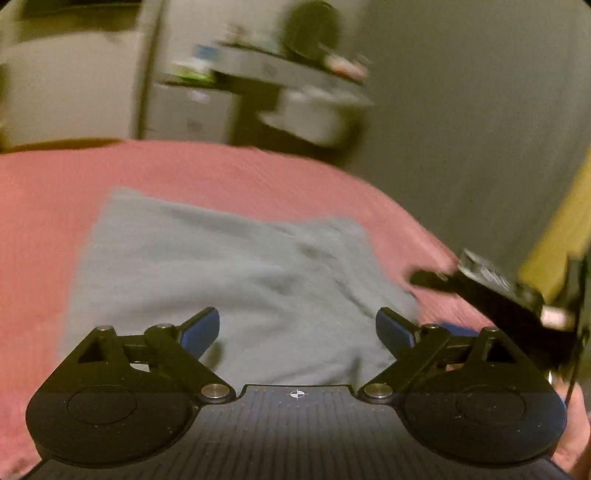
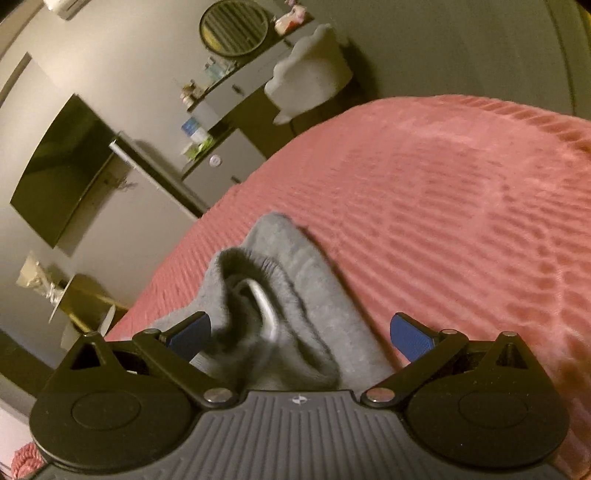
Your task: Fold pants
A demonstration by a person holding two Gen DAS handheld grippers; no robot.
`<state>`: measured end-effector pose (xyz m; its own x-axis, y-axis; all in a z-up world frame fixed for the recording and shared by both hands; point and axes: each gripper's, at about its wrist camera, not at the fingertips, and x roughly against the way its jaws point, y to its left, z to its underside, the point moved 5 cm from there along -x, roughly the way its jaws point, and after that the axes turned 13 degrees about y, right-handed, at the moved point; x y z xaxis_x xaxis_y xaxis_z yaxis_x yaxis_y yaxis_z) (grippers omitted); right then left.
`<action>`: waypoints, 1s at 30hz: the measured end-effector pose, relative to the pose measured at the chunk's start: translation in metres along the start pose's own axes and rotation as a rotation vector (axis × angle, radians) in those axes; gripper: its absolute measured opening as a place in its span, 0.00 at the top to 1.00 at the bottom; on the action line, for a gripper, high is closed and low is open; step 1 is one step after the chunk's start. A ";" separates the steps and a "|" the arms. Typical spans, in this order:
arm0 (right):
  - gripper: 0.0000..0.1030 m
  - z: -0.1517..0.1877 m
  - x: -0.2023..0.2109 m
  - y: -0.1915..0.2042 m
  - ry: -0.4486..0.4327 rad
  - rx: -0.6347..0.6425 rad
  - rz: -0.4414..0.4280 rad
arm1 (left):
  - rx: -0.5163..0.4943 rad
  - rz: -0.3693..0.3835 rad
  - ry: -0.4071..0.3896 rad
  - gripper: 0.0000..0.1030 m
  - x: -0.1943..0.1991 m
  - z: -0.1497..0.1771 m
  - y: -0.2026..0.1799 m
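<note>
Grey sweatpants (image 1: 221, 266) lie folded flat on a pink ribbed bedspread (image 1: 55, 192). My left gripper (image 1: 297, 332) is open and empty, just above the near edge of the pants. The right gripper's body (image 1: 491, 295) shows at the right edge of the left wrist view, beside the pants. In the right wrist view my right gripper (image 2: 299, 338) is open, its jaws either side of the bunched waistband (image 2: 258, 295) with its pale drawstring; the pants (image 2: 332, 325) lie on the bedspread (image 2: 461, 192).
Beyond the bed's far edge stand white drawers and a desk with small items (image 2: 221, 110), a round mirror (image 2: 234, 26), a pale chair (image 2: 314, 70) and a dark wall screen (image 2: 62, 166). A yellow surface (image 1: 561, 236) is at right.
</note>
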<state>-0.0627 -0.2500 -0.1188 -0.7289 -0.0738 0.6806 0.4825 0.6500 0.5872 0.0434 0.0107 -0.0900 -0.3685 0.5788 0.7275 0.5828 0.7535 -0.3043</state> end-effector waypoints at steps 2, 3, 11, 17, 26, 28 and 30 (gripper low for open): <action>0.00 0.001 0.001 0.006 0.010 0.017 -0.028 | 0.114 -0.064 -0.030 0.07 0.019 0.000 0.030; 0.00 0.001 0.002 0.009 0.009 0.032 -0.042 | 0.173 -0.086 -0.031 0.07 0.025 0.001 0.044; 0.04 0.019 -0.027 0.035 0.173 0.145 0.030 | 0.431 -0.197 0.056 0.07 0.035 0.016 0.115; 0.22 0.020 -0.021 0.051 0.119 0.215 0.066 | 0.481 -0.200 0.086 0.07 0.033 0.017 0.121; 0.09 0.019 -0.057 0.051 0.237 0.117 0.098 | 0.490 -0.230 0.128 0.07 0.032 0.038 0.128; 0.12 0.020 -0.058 0.055 0.232 0.124 0.100 | 0.494 -0.243 0.136 0.07 0.030 0.039 0.130; 0.21 0.020 -0.049 0.055 0.199 0.142 0.090 | 0.492 -0.253 0.141 0.07 0.027 0.040 0.132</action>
<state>-0.0107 -0.1955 -0.1290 -0.5699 -0.1490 0.8081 0.4574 0.7595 0.4626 0.0812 0.1387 -0.1352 -0.3331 0.3400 0.8795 0.0703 0.9391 -0.3365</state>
